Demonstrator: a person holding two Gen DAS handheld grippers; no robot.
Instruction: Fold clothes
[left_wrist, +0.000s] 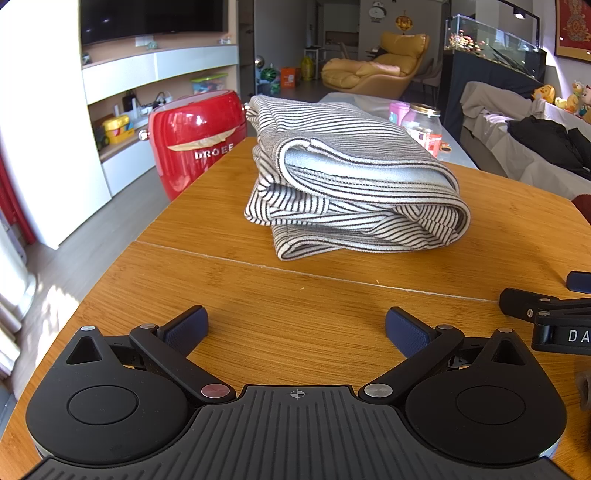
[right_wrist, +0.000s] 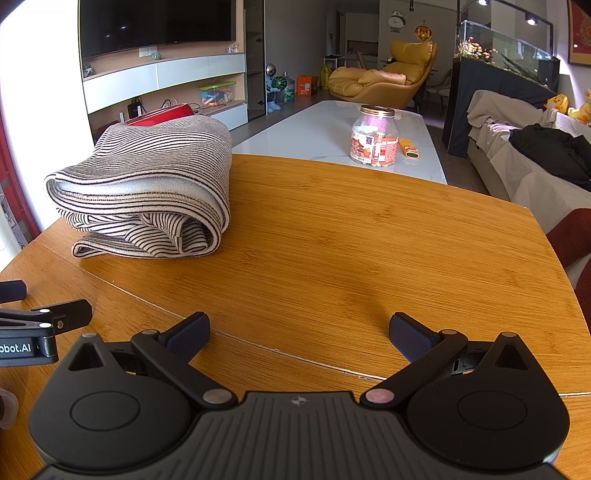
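The folded black-and-white striped knit garment lies in a thick bundle on the honey-coloured bamboo tabletop, ahead of the black left gripper with blue ribbed pads and a little right of its centre line, well apart from the fingertips; bare wood and a thin seam in the tabletop lie between them. From the right wrist view the same garment sits ahead and off to the left of the black right gripper with blue ribbed pads, also well apart from it. Both grippers hold their jaws spread wide with nothing between them, low over the table's near part, side by side; each shows at the edge of the other's view. There is one garment, one table and two grippers. Past the table's far left edge stands a glossy red rounded bin with white lettering, partly hidden behind the garment in the right view. Beyond the wooden top, a pale marble coffee table carries one clear glass jar with a gold lid and a small orange pack beside it. Farther back are a yellow cushioned lounge chair, a glass aquarium, a dark wall television and a sheet-covered sofa with a black garment on it. Nothing stands between either gripper and the striped bundle.
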